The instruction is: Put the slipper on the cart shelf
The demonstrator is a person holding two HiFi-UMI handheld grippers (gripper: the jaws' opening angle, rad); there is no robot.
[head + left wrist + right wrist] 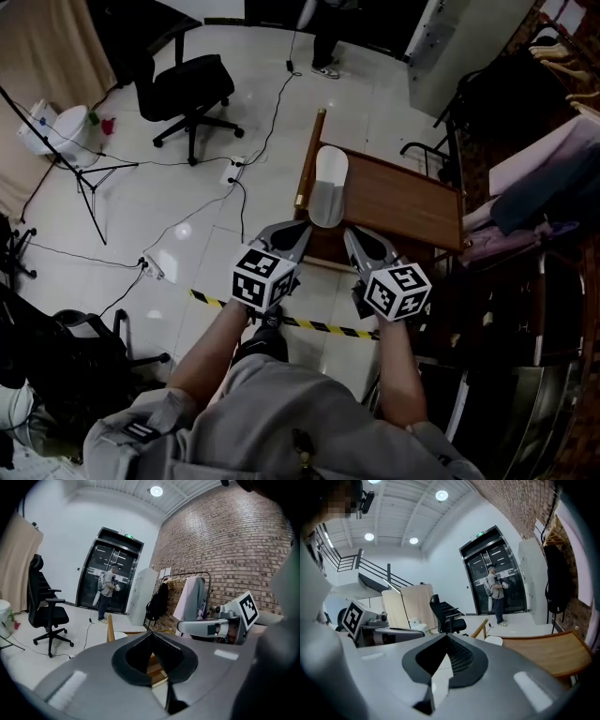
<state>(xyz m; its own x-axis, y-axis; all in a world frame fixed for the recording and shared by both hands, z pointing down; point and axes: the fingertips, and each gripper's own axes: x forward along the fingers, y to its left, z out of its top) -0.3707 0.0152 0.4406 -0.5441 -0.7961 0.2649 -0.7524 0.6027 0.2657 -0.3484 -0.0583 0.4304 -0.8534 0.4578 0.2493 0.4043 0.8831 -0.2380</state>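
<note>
A white and grey slipper (326, 187) lies on the left end of the wooden cart shelf (403, 204), toe pointing away from me. Both grippers hover side by side just short of the shelf's near edge. My left gripper (298, 229) is shut and holds nothing, its tip close to the slipper's heel. My right gripper (352, 234) is also shut and empty. In the left gripper view the closed jaws meet at the gripper tip (152, 635), with the slipper (119, 635) beyond them. The right gripper view has its own tip (446, 640) before the slipper (494, 640) and the shelf (546, 652).
A black office chair (187, 89) stands at the back left, with cables and a power strip (157, 268) across the tiled floor. Yellow-black tape (314, 325) runs under my arms. A clothes rack (548, 187) crowds the right. A person (108, 592) stands by the dark doors.
</note>
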